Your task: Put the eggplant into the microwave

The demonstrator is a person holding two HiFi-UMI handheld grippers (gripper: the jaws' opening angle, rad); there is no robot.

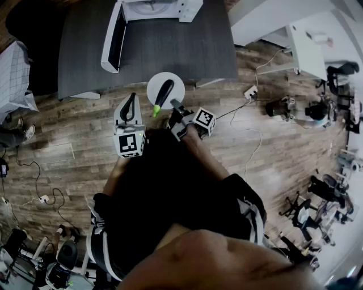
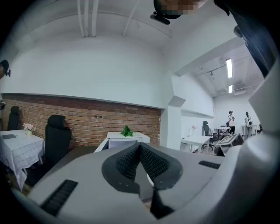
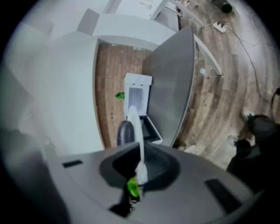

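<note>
We find right tool (image 1: 174,106) clamped on plate (image 1: 177,85) rim | eggplant (image 1: 165,92) lies on plate just ahead, long axis along tool, stem nearest | microwave (image 1: 161,10) well ahead on tabletop (image 1: 170,51), door open | left tool (image 1: 131,102) closed together, empty, alongside

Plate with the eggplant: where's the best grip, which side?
Grip the plate by its thin near rim, coming in from the person's side, as the right gripper does: the eggplant covers the middle, leaving only the flat edge free.
</note>
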